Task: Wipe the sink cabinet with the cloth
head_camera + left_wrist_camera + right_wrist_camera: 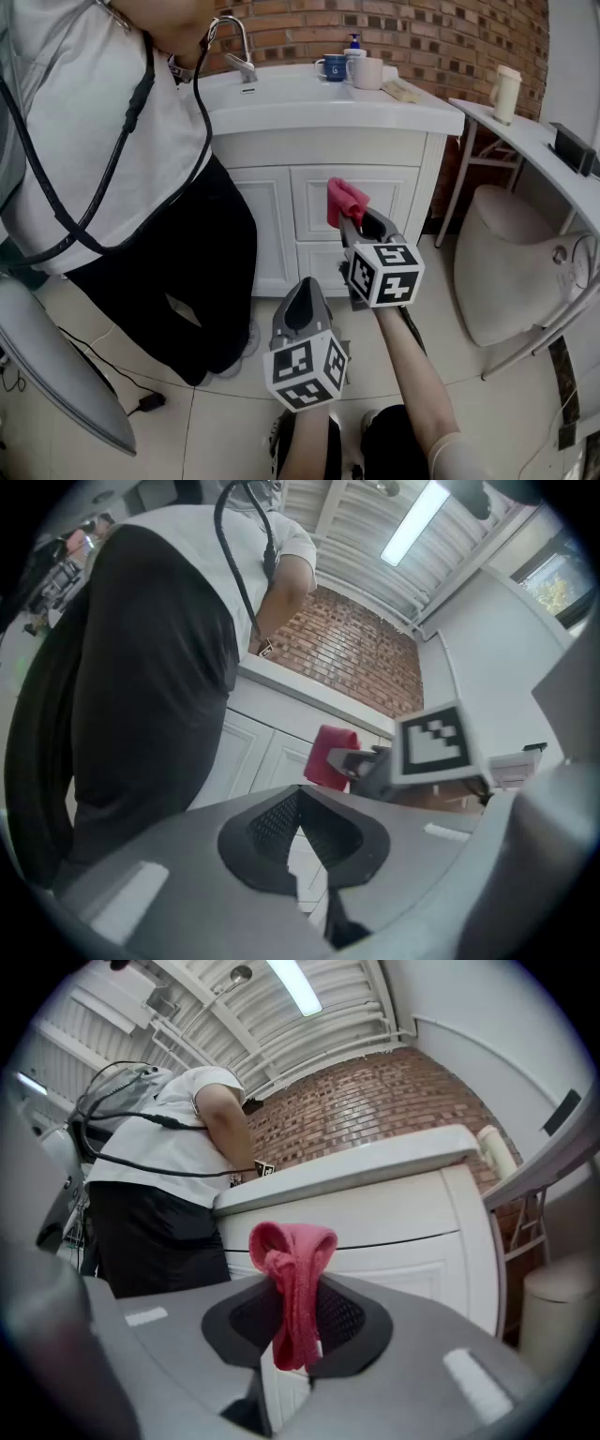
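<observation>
One person (122,150) in a white top and dark trousers stands left of both claws, bent over the basin. The left claw (302,285) is pinched closed on nothing, and its tips meet in a point in its own view (300,793). Just right of it and further forward, the right claw (350,221) clamps the one pink cloth (345,199). The cloth is folded into a strip that runs lengthwise along the jaws (292,1251), with its bunched loop poking past the tips toward the white sink cabinet (281,216). I can't tell whether it touches the door. Above the right claw sit one faucet (240,49), two mugs (the blue mug (334,67) has a white mark too small to read, the white mug (367,72) is plain) and one pump bottle (354,44). Far right stands one tall white cup (506,92).
</observation>
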A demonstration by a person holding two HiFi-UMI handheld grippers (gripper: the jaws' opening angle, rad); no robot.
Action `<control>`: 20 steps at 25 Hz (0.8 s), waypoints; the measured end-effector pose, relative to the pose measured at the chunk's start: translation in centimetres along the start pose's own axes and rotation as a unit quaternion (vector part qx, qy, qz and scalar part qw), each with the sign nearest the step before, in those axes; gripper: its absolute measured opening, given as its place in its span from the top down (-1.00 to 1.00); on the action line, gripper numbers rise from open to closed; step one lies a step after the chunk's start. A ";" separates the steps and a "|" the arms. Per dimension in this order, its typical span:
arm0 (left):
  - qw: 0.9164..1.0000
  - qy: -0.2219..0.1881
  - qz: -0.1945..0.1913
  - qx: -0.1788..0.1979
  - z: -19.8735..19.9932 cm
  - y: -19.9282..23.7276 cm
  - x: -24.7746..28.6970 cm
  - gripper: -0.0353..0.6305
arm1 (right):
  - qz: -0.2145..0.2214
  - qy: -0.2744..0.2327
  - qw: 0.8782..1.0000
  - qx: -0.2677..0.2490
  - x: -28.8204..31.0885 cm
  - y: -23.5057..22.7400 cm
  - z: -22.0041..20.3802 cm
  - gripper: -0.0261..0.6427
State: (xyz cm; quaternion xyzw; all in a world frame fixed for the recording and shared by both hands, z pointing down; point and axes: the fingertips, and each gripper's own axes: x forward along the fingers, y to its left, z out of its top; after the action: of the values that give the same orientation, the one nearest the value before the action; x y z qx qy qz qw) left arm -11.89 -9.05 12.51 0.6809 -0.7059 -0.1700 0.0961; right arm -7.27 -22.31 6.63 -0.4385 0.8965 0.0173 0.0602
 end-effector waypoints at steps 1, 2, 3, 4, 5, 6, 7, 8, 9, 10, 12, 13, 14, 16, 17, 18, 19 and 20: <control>1.000 0.000 0.008 0.007 0.0 0.3 -0.4 0.85 | 0.011 0.007 1.000 0.006 1.9 1.1 -0.9 0.72; 1.000 -0.001 0.015 0.013 0.0 0.6 -0.7 0.85 | 0.022 0.015 1.000 0.010 3.7 2.2 -1.8 0.72; 1.000 -0.002 0.021 0.016 0.1 1.0 -1.0 0.85 | 0.032 0.022 0.999 0.009 5.3 3.3 -2.7 0.72; 1.000 -0.005 0.027 0.015 0.3 1.3 -1.1 0.85 | 0.039 0.029 0.999 0.005 6.7 4.2 -3.4 0.72; 0.999 -0.008 0.031 0.011 0.7 1.7 -1.2 0.85 | 0.044 0.033 0.998 -0.001 7.9 5.1 -3.9 0.72; 0.999 -0.013 0.033 0.004 1.1 2.0 -1.2 0.85 | 0.047 0.033 0.998 -0.003 8.9 5.8 -4.1 0.72; 0.999 -0.018 0.034 -0.003 1.5 2.3 -1.1 0.85 | 0.047 0.031 0.998 0.000 9.6 6.2 -4.1 0.72; 0.999 -0.021 0.034 -0.007 1.7 2.4 -1.1 0.85 | 0.044 0.028 0.999 0.006 10.1 6.3 -4.0 0.72; 0.999 -0.023 0.033 -0.007 1.8 2.4 -1.1 0.85 | 0.039 0.025 0.999 0.012 10.3 6.1 -3.8 0.72; 0.999 -0.024 0.032 -0.006 1.8 2.3 -1.1 0.85 | 0.031 0.024 0.999 0.018 10.3 5.5 -3.7 0.72; 0.999 -0.020 0.026 -0.006 1.5 1.9 -1.0 0.85 | 0.010 0.024 0.999 0.025 9.7 3.5 -3.4 0.72; 1.000 -0.016 0.022 -0.008 1.2 1.6 -0.8 0.85 | -0.004 0.022 0.999 0.025 9.1 2.1 -3.1 0.72; 1.000 -0.012 0.019 -0.008 0.9 1.3 -0.6 0.85 | -0.021 0.021 0.999 0.023 8.3 0.3 -2.9 0.73; 1.000 -0.006 0.014 -0.003 0.3 0.6 -0.2 0.85 | -0.058 0.020 0.998 0.016 6.3 -3.8 -2.6 0.73; 1.000 -0.003 0.012 0.000 0.1 0.2 -0.1 0.85 | -0.078 0.021 0.997 0.014 5.1 -6.2 -2.5 0.73; 1.000 -0.001 0.010 0.002 -0.2 -0.3 0.0 0.85 | -0.100 0.023 0.995 0.013 3.9 -8.7 -2.4 0.73; 1.000 0.001 0.007 0.003 -0.5 -0.7 0.1 0.85 | -0.121 0.025 0.992 0.012 2.7 -11.1 -2.3 0.73; 1.000 0.005 0.003 0.005 -1.0 -1.2 0.2 0.85 | -0.140 0.027 0.990 0.010 1.6 -13.5 -2.2 0.73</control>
State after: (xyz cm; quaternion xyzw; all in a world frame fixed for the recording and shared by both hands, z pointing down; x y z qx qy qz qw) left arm -10.42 -9.41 12.92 0.6800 -0.7083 -0.1631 0.0967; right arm 2.20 -32.09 8.89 -0.5594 0.8277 -0.0123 0.0420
